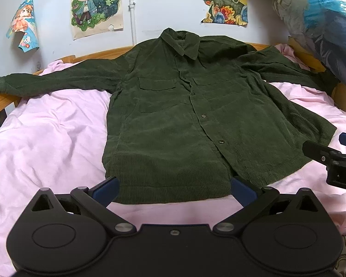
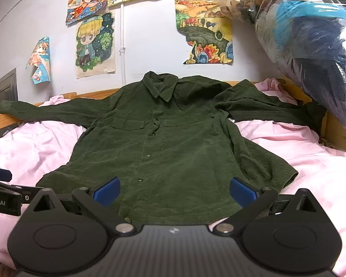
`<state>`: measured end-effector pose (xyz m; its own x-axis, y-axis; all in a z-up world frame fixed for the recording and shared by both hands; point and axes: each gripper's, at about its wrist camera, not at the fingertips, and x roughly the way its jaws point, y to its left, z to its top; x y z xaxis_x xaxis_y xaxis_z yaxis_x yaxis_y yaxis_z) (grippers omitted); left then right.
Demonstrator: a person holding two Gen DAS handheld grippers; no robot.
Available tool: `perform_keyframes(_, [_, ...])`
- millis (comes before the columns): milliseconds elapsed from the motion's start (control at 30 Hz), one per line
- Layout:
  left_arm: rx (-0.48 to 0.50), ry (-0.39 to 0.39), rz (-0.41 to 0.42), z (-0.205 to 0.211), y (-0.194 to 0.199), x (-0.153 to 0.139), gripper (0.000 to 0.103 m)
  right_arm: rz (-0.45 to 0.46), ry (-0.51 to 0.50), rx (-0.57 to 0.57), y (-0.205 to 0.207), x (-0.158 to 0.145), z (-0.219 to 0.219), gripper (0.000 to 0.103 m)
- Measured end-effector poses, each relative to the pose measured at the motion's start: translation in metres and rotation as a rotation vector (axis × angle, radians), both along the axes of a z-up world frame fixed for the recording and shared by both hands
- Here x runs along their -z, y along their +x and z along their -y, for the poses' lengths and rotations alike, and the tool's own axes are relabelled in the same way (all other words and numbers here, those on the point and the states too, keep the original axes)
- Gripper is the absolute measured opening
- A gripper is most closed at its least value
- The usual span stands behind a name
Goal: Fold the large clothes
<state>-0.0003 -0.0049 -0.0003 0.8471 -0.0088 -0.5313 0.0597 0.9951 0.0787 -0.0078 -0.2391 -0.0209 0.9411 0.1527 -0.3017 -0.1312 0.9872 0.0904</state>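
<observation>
A dark green corduroy shirt (image 1: 184, 120) lies flat and buttoned on the pink bedsheet (image 1: 46, 138), collar toward the wall, both sleeves spread out sideways. It also shows in the right wrist view (image 2: 163, 152). My left gripper (image 1: 174, 190) is open and empty, just above the shirt's bottom hem. My right gripper (image 2: 174, 190) is open and empty over the lower right part of the shirt. The right gripper's body shows at the right edge of the left wrist view (image 1: 332, 159). The left gripper's body shows at the left edge of the right wrist view (image 2: 4, 194).
The bed has a wooden frame (image 1: 92, 56) against a white wall with several cartoon posters (image 1: 96, 4). A large plastic bag of bedding (image 2: 311, 41) leans over the bed's far right corner, above the shirt's right sleeve (image 2: 265, 106).
</observation>
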Motion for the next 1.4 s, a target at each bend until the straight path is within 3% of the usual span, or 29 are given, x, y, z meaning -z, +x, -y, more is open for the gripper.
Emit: perform_keyframes(1400, [-0.012, 0.005, 0.008, -0.0003, -0.0016, -0.0018, 0.102, 0.006, 0.007, 0.025, -0.0030, -0.0018, 0.0041, 0.103])
